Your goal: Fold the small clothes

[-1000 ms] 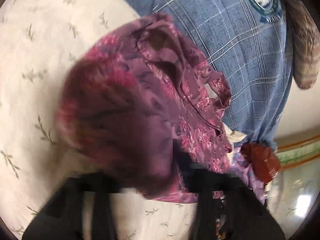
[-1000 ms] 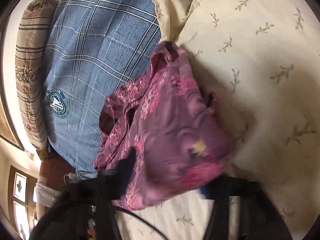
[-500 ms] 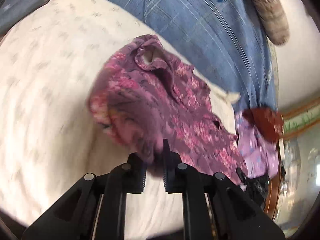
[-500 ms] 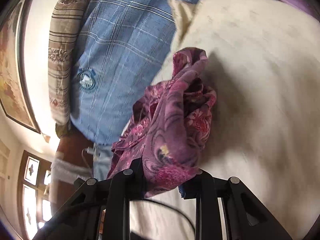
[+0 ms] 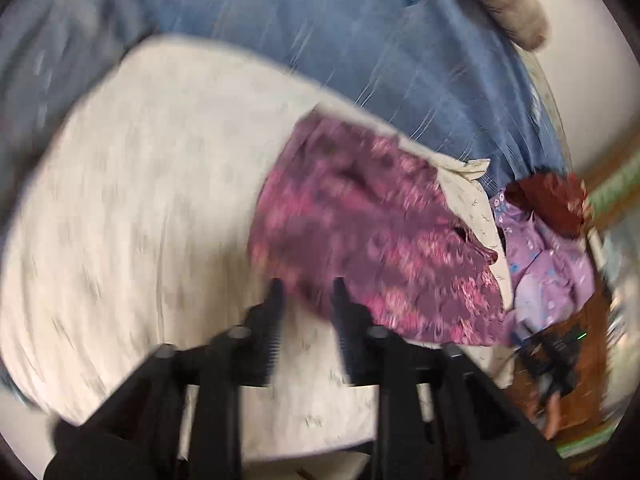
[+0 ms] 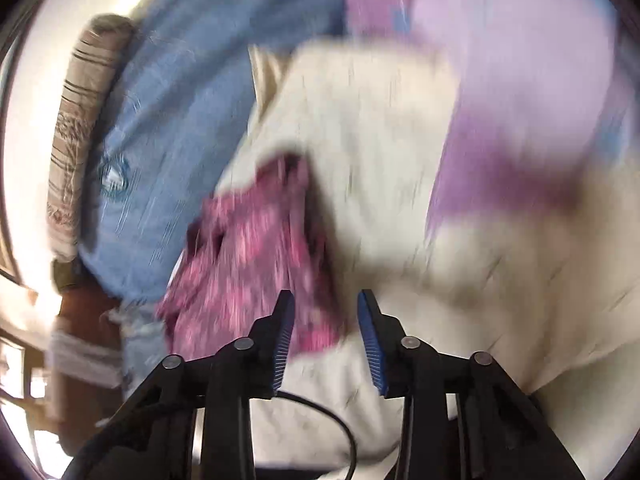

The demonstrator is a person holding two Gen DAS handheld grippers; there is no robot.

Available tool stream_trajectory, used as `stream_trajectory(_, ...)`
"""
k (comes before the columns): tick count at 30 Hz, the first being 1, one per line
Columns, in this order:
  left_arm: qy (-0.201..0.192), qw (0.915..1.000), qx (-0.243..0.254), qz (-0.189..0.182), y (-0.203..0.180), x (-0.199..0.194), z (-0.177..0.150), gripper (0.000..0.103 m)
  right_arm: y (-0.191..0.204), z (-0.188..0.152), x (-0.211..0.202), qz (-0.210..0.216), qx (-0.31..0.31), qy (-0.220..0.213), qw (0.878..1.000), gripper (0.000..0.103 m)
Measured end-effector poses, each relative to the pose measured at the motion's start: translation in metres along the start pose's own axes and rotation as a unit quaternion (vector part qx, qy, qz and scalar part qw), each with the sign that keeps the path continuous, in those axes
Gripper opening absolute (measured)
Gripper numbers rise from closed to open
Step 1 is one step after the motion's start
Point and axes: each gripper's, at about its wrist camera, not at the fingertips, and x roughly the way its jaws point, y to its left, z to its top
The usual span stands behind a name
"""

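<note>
Both views were smeared by motion, so fine detail was lost. In the left wrist view, the cream sheet (image 5: 140,200) with its faint sprig print filled the left and near part of the scene, spread over a blue checked bedcover (image 5: 360,40) that ran across the far side. The left claw (image 5: 306,284) stood with its jaws parted by a clear gap, gripping nothing, its tips just at the near edge of the magenta floral garment (image 5: 372,236). That garment lay in a flattened heap on the cream sheet, right of centre. Further right, beside it, sat a pale lilac garment (image 5: 548,264), with a dark red cloth (image 5: 552,204) just beyond that.

In the right wrist view, a striped brown cushion (image 6: 80,128) lay at the far left along the bedcover. The magenta garment sat left of centre on the sheet, its near edge reaching between the fingers of the right claw (image 6: 326,300), which was open and held nothing. The lilac garment blurred across the far right.
</note>
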Motion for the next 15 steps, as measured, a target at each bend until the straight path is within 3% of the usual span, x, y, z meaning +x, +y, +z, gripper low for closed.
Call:
stream_trajectory(1, -0.006, 0.9995, 0.029, 0.006, -0.009, 0.003, 0.013, 0.061, 0.006, 0.006, -0.004, 0.004, -0.008, -0.012, 1.0, 0.049)
stream_trajectory(2, -0.01, 0.9987, 0.047, 0.017, -0.015, 0.006, 0.022, 0.069, 0.016, 0.014, -0.003, 0.02, -0.015, -0.011, 1.0, 0.052)
stream_trajectory(3, -0.012, 0.9977, 0.061, 0.028, -0.021, 0.013, 0.033, 0.069, 0.023, 0.017, 0.002, 0.04, -0.017, -0.004, 0.999, 0.052)
stream_trajectory(7, 0.024, 0.9982, 0.054, -0.007, -0.037, 0.053, 0.07, 0.069, 0.051, 0.032, 0.053, 0.125, 0.002, 0.05, 0.991, 0.054)
stream_trajectory(10, 0.041, 0.9987, 0.023, -0.017, -0.041, 0.082, 0.086, 0.069, 0.054, 0.048, 0.098, 0.147, 0.023, 0.082, 0.986, 0.054)
stream_trajectory(13, 0.065, 0.9975, 0.006, -0.027, -0.041, 0.111, 0.095, 0.069, 0.045, 0.057, 0.154, 0.154, 0.089, 0.115, 0.977, 0.054)
stream_trajectory(15, 0.082, 0.9966, 0.006, -0.011, -0.041, 0.133, 0.1, 0.069, 0.041, 0.066, 0.186, 0.155, 0.119, 0.131, 0.972, 0.052)
